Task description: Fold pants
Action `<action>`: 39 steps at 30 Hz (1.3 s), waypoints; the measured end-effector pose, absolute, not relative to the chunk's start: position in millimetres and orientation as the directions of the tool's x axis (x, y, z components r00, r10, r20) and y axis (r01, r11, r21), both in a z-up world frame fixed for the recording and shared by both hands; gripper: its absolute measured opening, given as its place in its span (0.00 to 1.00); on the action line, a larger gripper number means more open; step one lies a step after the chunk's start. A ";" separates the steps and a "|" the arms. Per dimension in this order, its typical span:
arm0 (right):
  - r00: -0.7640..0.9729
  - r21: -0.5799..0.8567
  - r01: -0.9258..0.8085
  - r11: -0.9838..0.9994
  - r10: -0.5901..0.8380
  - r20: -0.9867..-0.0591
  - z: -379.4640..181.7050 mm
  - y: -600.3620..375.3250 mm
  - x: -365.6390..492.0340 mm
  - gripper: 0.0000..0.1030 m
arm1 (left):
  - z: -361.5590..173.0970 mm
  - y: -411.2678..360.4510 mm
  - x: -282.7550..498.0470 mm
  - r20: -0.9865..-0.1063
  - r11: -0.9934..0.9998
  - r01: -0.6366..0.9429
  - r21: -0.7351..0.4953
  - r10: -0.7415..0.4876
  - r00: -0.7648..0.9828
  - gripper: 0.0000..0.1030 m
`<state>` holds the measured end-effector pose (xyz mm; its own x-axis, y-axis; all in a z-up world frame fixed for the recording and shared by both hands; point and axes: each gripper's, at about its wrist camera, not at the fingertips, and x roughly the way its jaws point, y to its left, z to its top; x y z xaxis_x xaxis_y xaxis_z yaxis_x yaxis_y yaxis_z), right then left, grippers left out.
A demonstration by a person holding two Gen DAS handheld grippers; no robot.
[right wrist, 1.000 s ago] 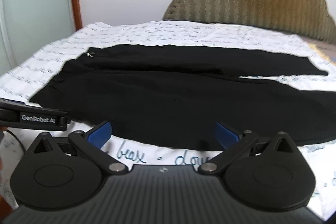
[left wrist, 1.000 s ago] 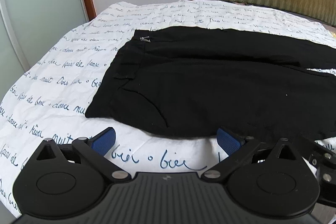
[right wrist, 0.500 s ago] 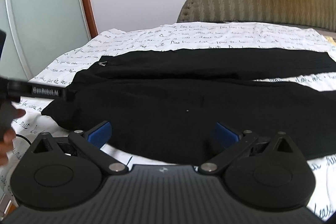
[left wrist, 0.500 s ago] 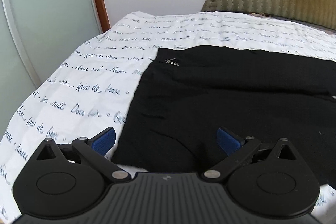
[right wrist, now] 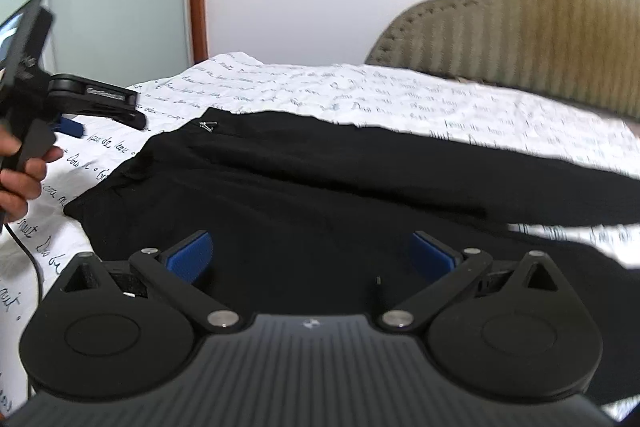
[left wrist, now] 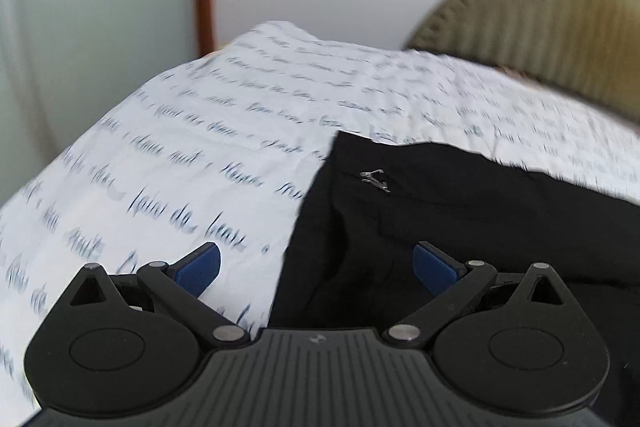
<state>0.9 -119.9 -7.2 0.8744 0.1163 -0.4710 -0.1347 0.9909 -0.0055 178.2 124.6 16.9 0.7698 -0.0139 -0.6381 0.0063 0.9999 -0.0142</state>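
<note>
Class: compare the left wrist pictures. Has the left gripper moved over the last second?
Yes. The left gripper has advanced toward the pants' waist end and the headboard: the metal clasp, fixed on the cloth, looms larger, and the pants' edge now lies between the open jaws.

My left gripper (left wrist: 316,267) hangs low with its blue pads (left wrist: 198,265) spread wide, nothing between them. My right gripper (right wrist: 310,255) is likewise agape and empty. My left hand (right wrist: 20,171) wraps the left gripper's handle, fingers curled.
</note>
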 end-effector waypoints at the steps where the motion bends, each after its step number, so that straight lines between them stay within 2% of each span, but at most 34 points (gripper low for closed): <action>1: 0.880 -0.022 -0.142 0.990 0.116 -0.461 -5.2 -119.5 6.0 1.00 | 17.2 119.8 185.7 -0.638 0.999 0.030 0.023 -0.009 0.770 1.00; 7: 0.897 -0.143 -0.258 0.956 0.182 -0.402 16.1 -140.9 65.2 1.00 | 27.5 103.7 241.0 -0.653 0.982 0.145 0.121 -0.031 0.756 1.00; 14: 0.757 -0.078 -0.453 0.888 0.338 -0.559 23.8 -191.3 175.9 1.00 | 15.8 115.3 318.6 -0.725 0.973 0.218 0.077 -0.095 0.682 1.00; 18: 0.730 -0.038 -0.463 0.885 0.357 -0.582 17.8 -214.8 221.7 1.00 | -2.4 110.3 344.2 -0.747 0.952 0.280 0.126 -0.094 0.658 1.00; 22: 0.710 -0.070 -0.469 0.880 0.328 -0.623 8.7 -224.0 258.4 1.00 | -13.5 105.8 357.9 -0.737 0.931 0.342 0.132 -0.139 0.661 1.00; 24: 0.692 -0.071 -0.478 0.875 0.326 -0.645 4.8 -227.6 273.5 1.00 | -18.4 104.8 365.1 -0.741 0.924 0.366 0.108 -0.171 0.650 1.00; 29: 0.634 -0.060 -0.533 0.844 0.351 -0.689 -2.9 -220.1 304.7 1.00 | -34.1 110.7 388.3 -0.774 0.928 0.370 -0.046 -0.267 0.574 1.00; 35: 0.581 -0.090 -0.581 0.809 0.335 -0.741 -16.3 -206.3 324.7 1.00 | -40.3 115.7 395.9 -0.745 0.937 0.342 -0.075 -0.280 0.605 1.00; 37: 0.577 -0.087 -0.572 0.816 0.324 -0.750 -20.3 -206.4 330.3 1.00 | -37.4 115.0 393.2 -0.738 0.930 0.360 -0.080 -0.298 0.605 0.78; 38: 0.572 -0.082 -0.565 0.821 0.319 -0.756 -22.3 -207.4 333.3 0.95 | -34.7 114.8 391.8 -0.734 0.924 0.373 -0.084 -0.311 0.604 0.59; 39: 0.563 -0.070 -0.564 0.823 0.321 -0.761 -24.2 -208.9 336.5 0.93 | -32.0 115.9 390.6 -0.731 0.918 0.384 -0.101 -0.330 0.597 0.50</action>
<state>336.5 -208.9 -24.2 0.5634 0.3211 -0.7612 -0.5637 0.8230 -0.0700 390.6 115.9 -32.0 0.5973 -0.3303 -0.7308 0.3840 0.9178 -0.1010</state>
